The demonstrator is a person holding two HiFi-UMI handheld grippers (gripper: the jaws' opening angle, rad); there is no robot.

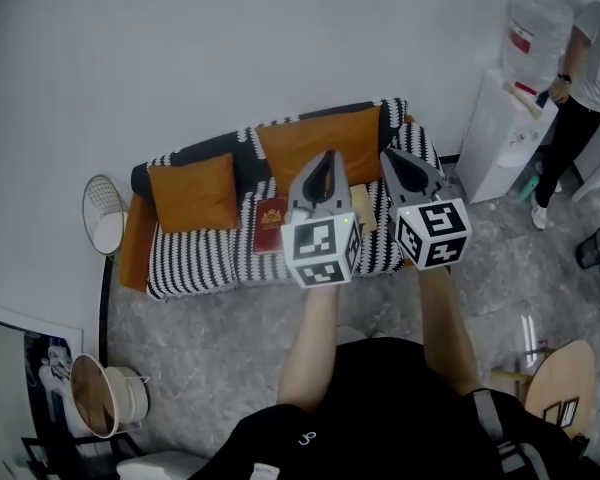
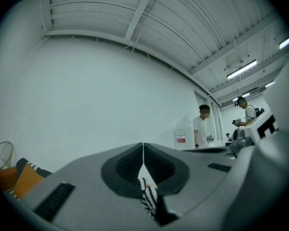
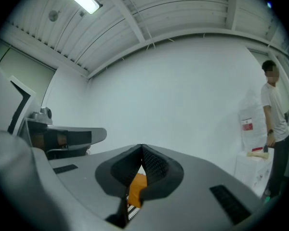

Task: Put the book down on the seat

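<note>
**Desk:** What does the head view show?

**Photographer:** A dark red hardback book with a gold emblem (image 1: pixel 271 224) lies flat near the middle of the seat of a black-and-white zigzag fabric sofa (image 1: pixel 195 266), its top toward the seat's back edge. The grey left gripper (image 1: pixel 328 155) and grey right gripper (image 1: pixel 392 158) hang side by side over the seat's right half.

**Desk:** And the left gripper view?

**Photographer:** Its jaws are pressed together with nothing between them. An orange square cushion (image 2: pixel 26 179) sits at lower left.

**Desk:** The right gripper view?

**Photographer:** The jaws meet tip to tip and hold nothing. Orange fabric shows through the gap below them. A person in a white shirt (image 3: pixel 273 109) stands beside a white water dispenser (image 3: pixel 250 172).
</note>
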